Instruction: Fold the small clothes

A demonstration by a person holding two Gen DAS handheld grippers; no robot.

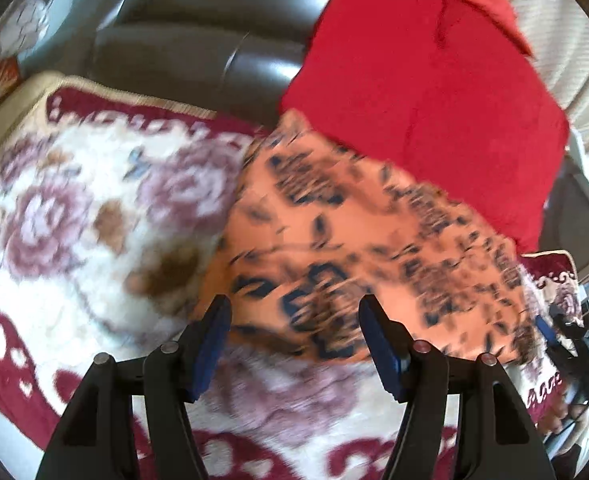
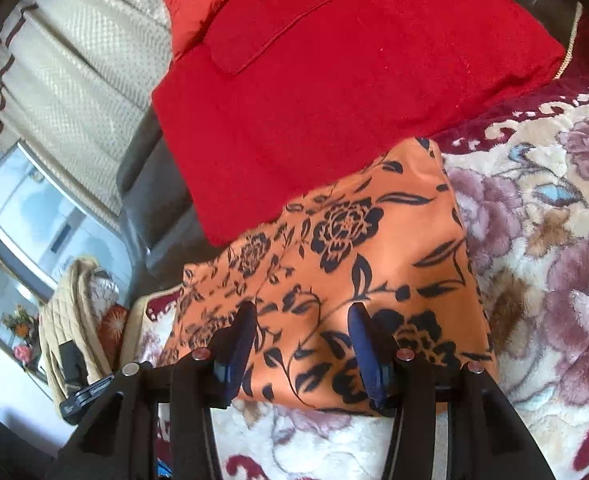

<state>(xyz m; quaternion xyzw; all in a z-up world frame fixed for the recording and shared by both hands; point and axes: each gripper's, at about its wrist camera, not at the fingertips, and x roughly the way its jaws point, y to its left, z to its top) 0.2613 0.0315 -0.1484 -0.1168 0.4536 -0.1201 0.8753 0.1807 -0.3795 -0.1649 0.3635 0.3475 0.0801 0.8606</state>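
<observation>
Nearest in both wrist views are the grippers themselves. The left gripper (image 1: 294,312) has its jaws spread wide and holds nothing; it hangs over the near edge of the orange floral cloth (image 1: 358,240), its view blurred. The right gripper (image 2: 300,320) is likewise spread apart and empty, its blue pads (image 2: 361,344) over the near part of the same orange floral cloth (image 2: 346,264); whether they touch the fabric I cannot tell.

The cloth lies flat on a floral blanket (image 2: 554,260), a soft, broad surface that probably serves as the folding area. With both grippers poised at its near edge, I judge a pinch on that hem is being prepared.

Farther off, a red garment (image 2: 334,92) overlaps the cloth's far edge, seemingly folded and set aside. Beyond it stands a dark leather sofa (image 1: 190,36).
</observation>
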